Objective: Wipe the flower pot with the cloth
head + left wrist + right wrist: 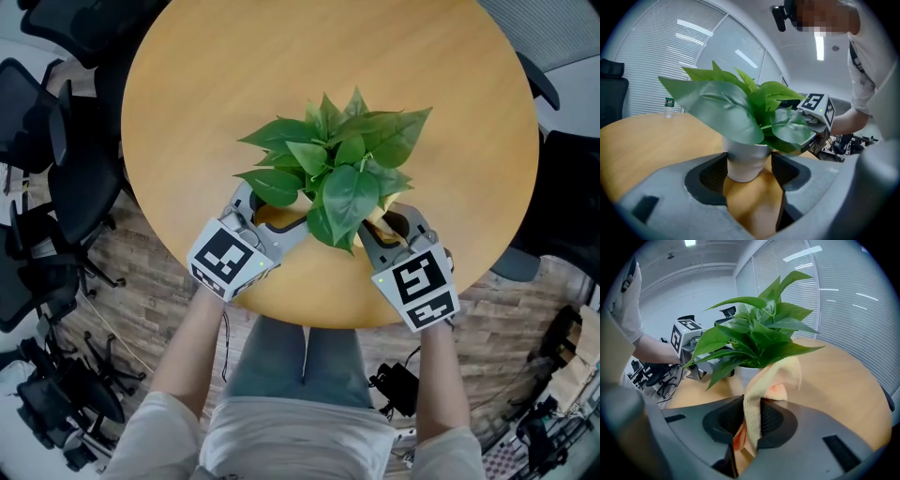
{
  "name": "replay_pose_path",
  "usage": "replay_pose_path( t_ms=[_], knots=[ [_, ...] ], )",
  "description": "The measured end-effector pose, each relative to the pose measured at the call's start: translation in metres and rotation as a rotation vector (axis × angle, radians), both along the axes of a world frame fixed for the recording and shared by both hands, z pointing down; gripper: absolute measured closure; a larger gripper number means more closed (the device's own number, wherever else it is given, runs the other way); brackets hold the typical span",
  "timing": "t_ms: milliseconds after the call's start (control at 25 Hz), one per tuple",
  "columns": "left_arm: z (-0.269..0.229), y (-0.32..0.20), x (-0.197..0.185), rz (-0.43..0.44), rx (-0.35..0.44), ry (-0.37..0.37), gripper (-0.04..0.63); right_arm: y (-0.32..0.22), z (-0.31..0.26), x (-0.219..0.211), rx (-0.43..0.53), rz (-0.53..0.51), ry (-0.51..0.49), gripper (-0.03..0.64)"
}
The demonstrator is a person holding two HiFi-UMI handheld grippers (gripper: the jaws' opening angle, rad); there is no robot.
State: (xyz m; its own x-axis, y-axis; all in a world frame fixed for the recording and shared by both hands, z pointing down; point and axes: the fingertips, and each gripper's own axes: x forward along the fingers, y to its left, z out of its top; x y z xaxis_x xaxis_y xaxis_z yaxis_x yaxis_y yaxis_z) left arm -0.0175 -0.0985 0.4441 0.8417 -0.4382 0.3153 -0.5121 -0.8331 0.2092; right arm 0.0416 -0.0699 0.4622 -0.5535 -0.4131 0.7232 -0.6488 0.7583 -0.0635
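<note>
A leafy green plant (pixel 333 164) stands in a white flower pot (pixel 745 161) near the front of the round wooden table (pixel 225 84). My left gripper (pixel 749 171) has a pad against each side of the pot, low down. The same gripper (pixel 277 211) reaches in from the plant's left in the head view. My right gripper (pixel 750 420) is shut on a pale yellow cloth (pixel 771 380), whose free end stands up against the pot (pixel 745 373) under the leaves. From above, the cloth (pixel 380 225) shows at the plant's right side. Leaves hide most of the pot there.
A small water bottle (pixel 669 107) stands at the table's far side. Black office chairs (pixel 37 122) crowd the left of the table, and another chair (pixel 562 187) sits at the right. Cables and gear (pixel 398 384) lie on the wooden floor beside the person's legs.
</note>
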Motion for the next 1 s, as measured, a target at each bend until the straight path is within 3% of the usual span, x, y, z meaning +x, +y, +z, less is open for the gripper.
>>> replay_pose_path(
  t_ms=[440, 800, 1000],
  knots=[
    [0.0, 0.001, 0.001, -0.007, -0.009, 0.025, 0.296, 0.014, 0.005, -0.011, -0.018, -0.026, -0.015, 0.555],
    [0.002, 0.027, 0.016, 0.057, 0.014, -0.002, 0.299, 0.011, 0.008, 0.017, -0.034, 0.049, -0.028, 0.555],
    [0.003, 0.021, -0.002, 0.062, 0.044, -0.042, 0.299, 0.01, 0.009, 0.018, -0.04, 0.062, -0.036, 0.555]
  ],
)
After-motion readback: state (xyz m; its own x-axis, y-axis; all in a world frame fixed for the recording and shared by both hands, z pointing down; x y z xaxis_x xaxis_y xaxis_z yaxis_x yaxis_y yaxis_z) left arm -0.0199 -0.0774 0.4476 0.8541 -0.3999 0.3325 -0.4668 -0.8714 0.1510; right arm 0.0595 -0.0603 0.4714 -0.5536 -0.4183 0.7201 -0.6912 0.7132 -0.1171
